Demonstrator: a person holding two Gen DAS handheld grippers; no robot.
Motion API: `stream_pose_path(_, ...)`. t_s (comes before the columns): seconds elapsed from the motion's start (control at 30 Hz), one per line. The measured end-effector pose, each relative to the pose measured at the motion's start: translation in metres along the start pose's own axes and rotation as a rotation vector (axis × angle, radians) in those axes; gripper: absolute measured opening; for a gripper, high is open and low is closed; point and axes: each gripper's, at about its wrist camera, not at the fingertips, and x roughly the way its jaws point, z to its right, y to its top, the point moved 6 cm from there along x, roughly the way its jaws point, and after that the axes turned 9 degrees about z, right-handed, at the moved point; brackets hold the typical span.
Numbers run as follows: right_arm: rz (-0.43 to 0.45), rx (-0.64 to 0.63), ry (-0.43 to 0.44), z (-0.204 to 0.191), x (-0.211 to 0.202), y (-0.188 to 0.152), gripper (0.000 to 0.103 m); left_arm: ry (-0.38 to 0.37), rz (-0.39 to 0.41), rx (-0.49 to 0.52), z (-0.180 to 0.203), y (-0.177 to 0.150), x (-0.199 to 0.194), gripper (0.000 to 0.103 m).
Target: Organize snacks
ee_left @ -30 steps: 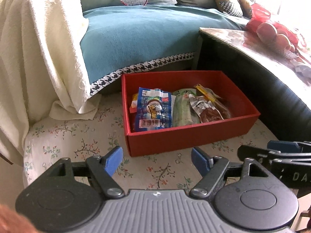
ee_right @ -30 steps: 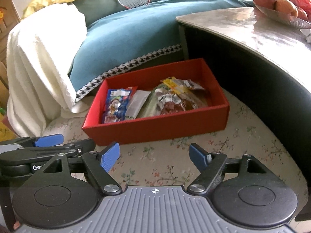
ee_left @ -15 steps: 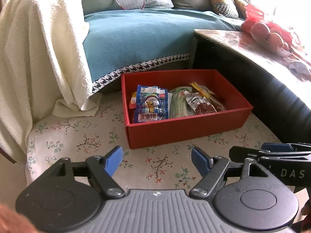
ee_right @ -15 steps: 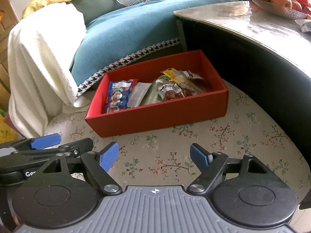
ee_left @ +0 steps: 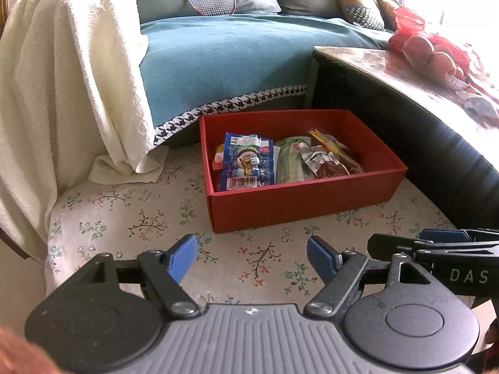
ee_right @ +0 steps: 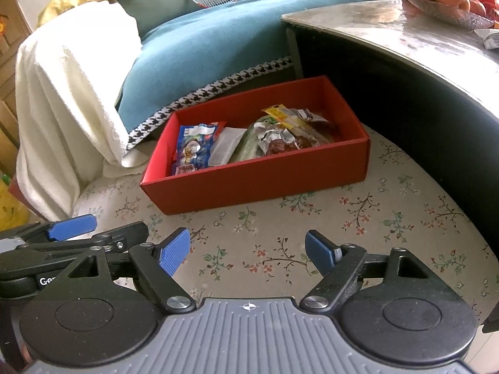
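floral cloth [ee_left: 131, 218], red box [ee_left: 299, 199] holding snack packets [ee_left: 246, 165], both tools [ee_left: 252, 260] [ee_right: 248, 254] wide, empty

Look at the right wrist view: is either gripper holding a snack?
No: the right gripper and left gripper are both open and bare, and the snacks lie in the red box.

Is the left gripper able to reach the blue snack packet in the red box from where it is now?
Probably yes. The left gripper is open and empty, the red box has no lid, and the blue snack packet lies uncovered on top.
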Motion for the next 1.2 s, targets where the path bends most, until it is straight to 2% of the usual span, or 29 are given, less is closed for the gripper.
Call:
stream_pose_path(0.77, -0.017, -0.005, 0.001, 0.0004, 0.0024, -0.0035, 0.086, 0.008, -0.011, 0.015, -0.0008, -0.0015, 0.0021, 0.072)
stream_pose_path(1.2, -0.022, -0.009, 0.004, 0.0006, 0.0031, -0.0041, 0.087, 0.024, 0.01, 0.032, -0.0008, -0.0009, 0.0012, 0.072)
